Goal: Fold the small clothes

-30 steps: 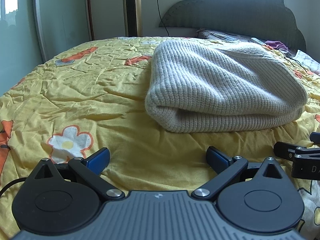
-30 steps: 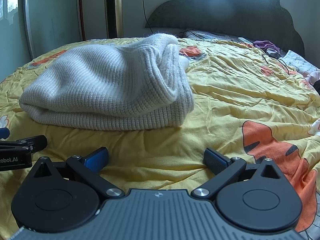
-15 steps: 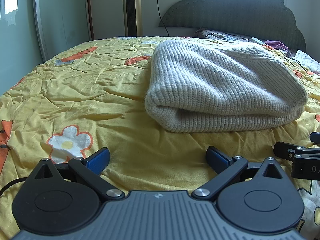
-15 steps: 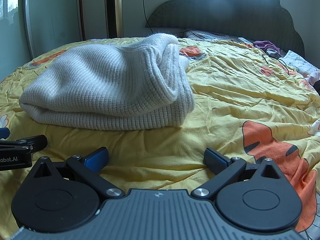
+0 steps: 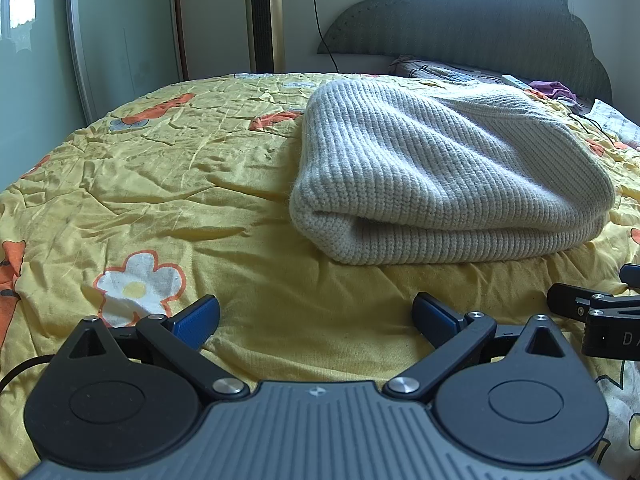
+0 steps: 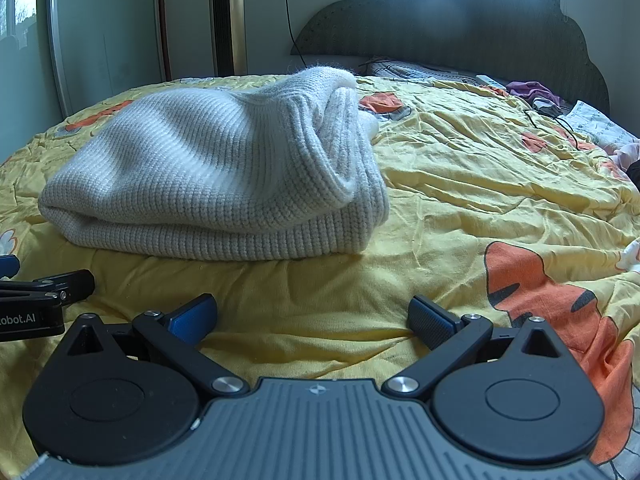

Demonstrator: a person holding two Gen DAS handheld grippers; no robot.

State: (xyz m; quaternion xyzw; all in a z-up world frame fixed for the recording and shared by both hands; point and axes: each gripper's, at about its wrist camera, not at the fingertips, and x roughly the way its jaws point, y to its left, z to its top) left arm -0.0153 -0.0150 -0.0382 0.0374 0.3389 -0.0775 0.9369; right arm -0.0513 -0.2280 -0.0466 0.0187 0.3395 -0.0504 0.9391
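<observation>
No movement is seen since the earlier frames. The folded cream ribbed-knit sweater (image 5: 448, 176) is laid on the crumpled yellow flower-printed bedspread (image 5: 160, 184), just beyond both claws. The left gripper (image 5: 316, 314) and right gripper (image 6: 312, 316) are held wide apart, with nothing grasped.

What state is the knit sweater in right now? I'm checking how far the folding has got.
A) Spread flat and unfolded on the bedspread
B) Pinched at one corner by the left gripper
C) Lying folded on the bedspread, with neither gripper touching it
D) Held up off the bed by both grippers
C: the knit sweater lies doubled over in layers on the yellow bedspread, and the left gripper and right gripper sit open, short of it.
</observation>
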